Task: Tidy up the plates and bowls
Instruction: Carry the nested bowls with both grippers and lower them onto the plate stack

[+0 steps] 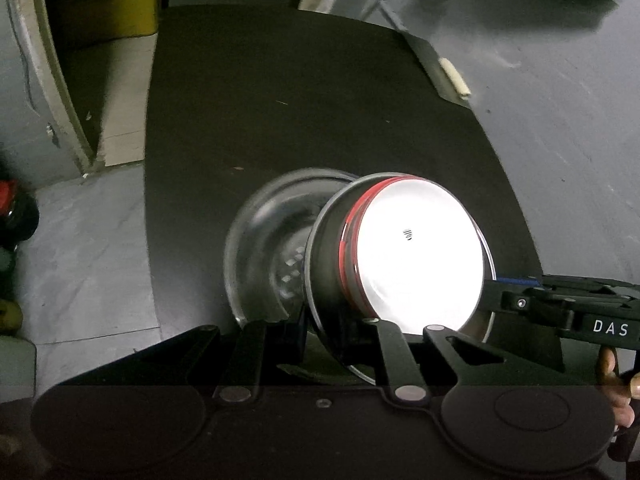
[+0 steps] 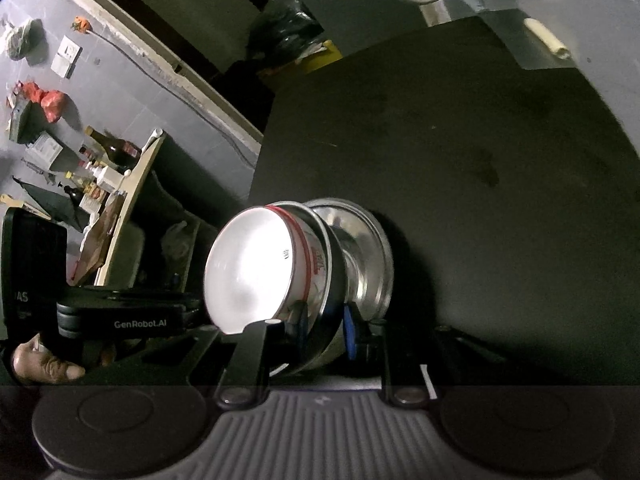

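Stack: white red-banded bowl [image 1: 420, 256] nested in dark steel-rimmed bowl [image 1: 324, 272], steel plate [image 1: 260, 248] behind, tilted on edge, all up off black tabletop [image 1: 280, 100].
Left gripper [image 1: 332, 328]: nearly shut, pinching stack's lower rims.
Right gripper [image 2: 320, 328]: nearly shut, clamped on same rims, opp. side.
Risk: you've only got edges; tip more & white bowl slides out.
Risk 2: hands drift apart, plate drops.

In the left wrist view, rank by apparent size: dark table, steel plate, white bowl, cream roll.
1. Dark table.
2-3. White bowl and steel plate: too alike; the bowl is nearer and overlaps the plate.
4. Cream roll, smallest, though farthest.
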Motion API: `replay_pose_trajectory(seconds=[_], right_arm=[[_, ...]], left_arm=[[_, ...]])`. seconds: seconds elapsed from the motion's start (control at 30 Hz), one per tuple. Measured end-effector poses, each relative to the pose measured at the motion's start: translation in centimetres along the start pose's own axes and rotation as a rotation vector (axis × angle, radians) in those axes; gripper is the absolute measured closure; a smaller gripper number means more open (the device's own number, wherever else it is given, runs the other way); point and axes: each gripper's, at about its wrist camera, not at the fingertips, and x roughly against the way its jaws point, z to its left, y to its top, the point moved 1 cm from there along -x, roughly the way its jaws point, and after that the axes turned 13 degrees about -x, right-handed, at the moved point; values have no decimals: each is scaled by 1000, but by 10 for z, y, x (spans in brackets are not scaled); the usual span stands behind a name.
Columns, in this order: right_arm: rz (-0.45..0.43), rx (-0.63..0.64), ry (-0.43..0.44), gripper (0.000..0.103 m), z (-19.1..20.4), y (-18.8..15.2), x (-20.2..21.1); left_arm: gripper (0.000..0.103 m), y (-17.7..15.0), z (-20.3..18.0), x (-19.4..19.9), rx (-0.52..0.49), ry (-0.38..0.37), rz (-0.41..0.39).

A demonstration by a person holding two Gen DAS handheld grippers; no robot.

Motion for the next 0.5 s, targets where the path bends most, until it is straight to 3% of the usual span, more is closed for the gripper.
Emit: replay_pose_trajectory(seconds=[0.23,0.5], right_arm=[[27,-4,-13,82,5,19,-32],[41,-21,-35,82,1,18,-43]], left_arm=[[89,11,22,-16,26,19,17],[89,15,30,-25,25,24,30]])
